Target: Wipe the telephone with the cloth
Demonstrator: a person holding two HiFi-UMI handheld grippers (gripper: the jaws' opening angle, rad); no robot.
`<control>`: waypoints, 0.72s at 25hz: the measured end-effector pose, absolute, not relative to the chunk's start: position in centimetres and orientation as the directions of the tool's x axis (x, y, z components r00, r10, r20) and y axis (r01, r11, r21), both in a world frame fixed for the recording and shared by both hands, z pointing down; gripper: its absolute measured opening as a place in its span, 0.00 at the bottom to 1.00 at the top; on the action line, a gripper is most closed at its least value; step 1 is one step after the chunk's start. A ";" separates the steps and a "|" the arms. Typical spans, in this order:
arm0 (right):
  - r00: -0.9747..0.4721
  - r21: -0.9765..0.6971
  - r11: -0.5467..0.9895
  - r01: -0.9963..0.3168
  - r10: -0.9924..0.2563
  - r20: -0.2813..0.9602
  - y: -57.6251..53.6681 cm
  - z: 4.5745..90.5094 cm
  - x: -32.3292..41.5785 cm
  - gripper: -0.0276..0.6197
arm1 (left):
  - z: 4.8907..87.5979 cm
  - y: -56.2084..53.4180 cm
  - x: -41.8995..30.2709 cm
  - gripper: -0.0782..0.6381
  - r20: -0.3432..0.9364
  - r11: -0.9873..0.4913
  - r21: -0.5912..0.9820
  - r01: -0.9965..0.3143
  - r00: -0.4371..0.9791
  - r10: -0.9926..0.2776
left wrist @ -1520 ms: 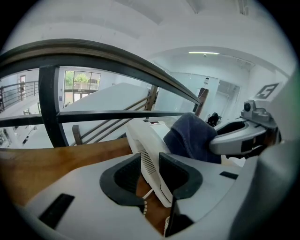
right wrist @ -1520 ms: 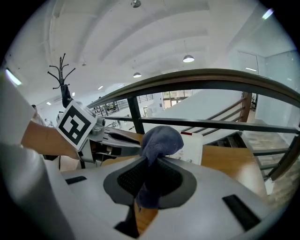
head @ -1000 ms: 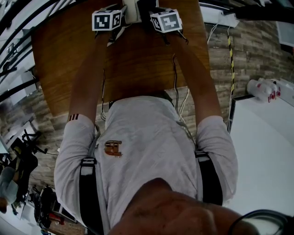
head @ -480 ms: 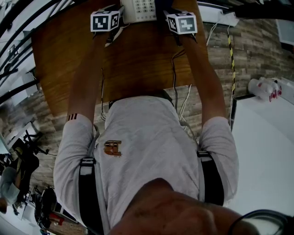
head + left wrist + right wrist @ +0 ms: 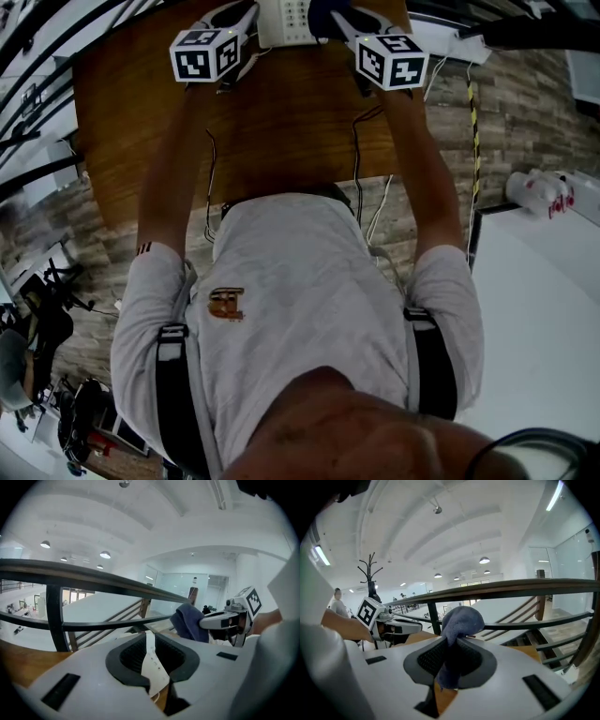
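Note:
The white telephone [image 5: 286,19] lies at the far edge of the wooden table [image 5: 281,122], its keypad showing between the two grippers. My left gripper [image 5: 150,645] is shut on a thin white edge of the telephone [image 5: 153,665]; in the head view the left gripper [image 5: 228,21] sits at the phone's left side. A blue cloth [image 5: 461,618] bulges out above the pads of my right gripper [image 5: 451,660], which is shut on it. The cloth [image 5: 322,11] is right of the phone in the head view. Each gripper view shows the other gripper opposite, the cloth [image 5: 189,620] hanging from it.
A dark metal railing [image 5: 501,590] runs just beyond the table's far edge, with a stairwell behind it. Thin cables [image 5: 358,141] trail over the table toward the person. A white counter [image 5: 534,309] stands at the right, with a plastic-wrapped item [image 5: 539,187] near its corner.
The two marker cubes have spread apart, the left one to the left, the right one to the right and nearer. More of the telephone's keypad shows between them.

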State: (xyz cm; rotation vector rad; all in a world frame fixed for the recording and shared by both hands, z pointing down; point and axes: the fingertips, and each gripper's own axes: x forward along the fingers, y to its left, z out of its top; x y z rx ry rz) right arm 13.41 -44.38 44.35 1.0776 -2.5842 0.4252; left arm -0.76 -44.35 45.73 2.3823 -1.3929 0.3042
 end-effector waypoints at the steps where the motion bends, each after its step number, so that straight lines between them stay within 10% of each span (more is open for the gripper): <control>1: -0.687 -0.156 0.685 -0.711 -0.630 0.362 -44.0 43.5 13.0 0.15 | 44.6 -43.9 -0.6 0.20 0.332 -0.454 0.207 -0.867 0.499 -0.801; 18: -0.829 -0.157 0.819 -0.551 -0.559 -0.002 -34.7 34.0 8.1 0.15 | 33.7 -34.7 1.4 0.14 0.008 -0.570 0.047 -0.820 0.571 -0.821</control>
